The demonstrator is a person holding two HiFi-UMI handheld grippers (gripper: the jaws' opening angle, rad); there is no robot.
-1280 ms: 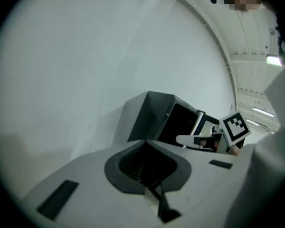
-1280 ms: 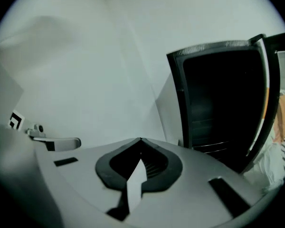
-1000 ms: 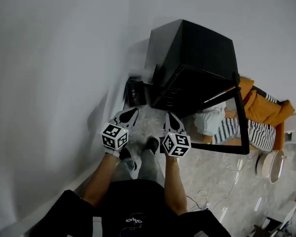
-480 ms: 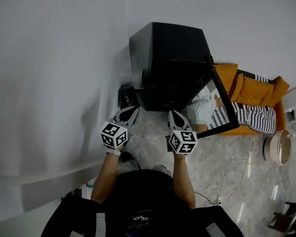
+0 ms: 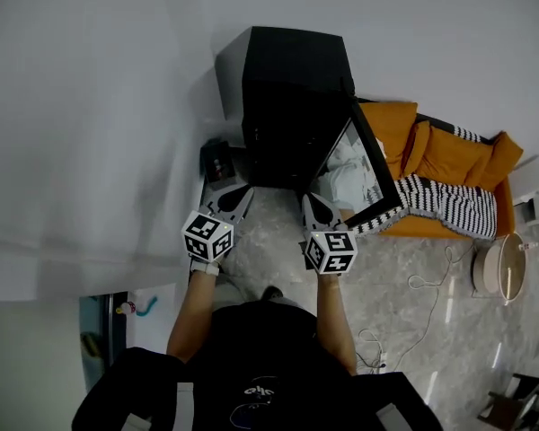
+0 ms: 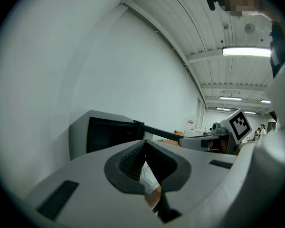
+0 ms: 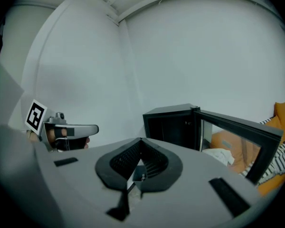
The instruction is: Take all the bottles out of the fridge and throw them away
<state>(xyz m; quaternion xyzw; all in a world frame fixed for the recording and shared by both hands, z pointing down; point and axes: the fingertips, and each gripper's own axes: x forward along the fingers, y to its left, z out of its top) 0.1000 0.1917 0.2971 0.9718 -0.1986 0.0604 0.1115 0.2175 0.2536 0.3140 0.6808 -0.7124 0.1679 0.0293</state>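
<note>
Location: the fridge (image 5: 292,79) stood straight ahead of both grippers, its door (image 5: 355,173) swung open.
Contents: no bottles showed in any view; the fridge interior was too dark to read.
Left gripper (image 5: 242,192): jaws pressed together, nothing between them.
Right gripper (image 5: 313,201): jaws pressed together, nothing between them.
Change: within the last second the fridge had shifted from the upper right to centre; the door stayed open.
Bearing: judged consistent with reaching for a bottle or with an emptied fridge.
</note>
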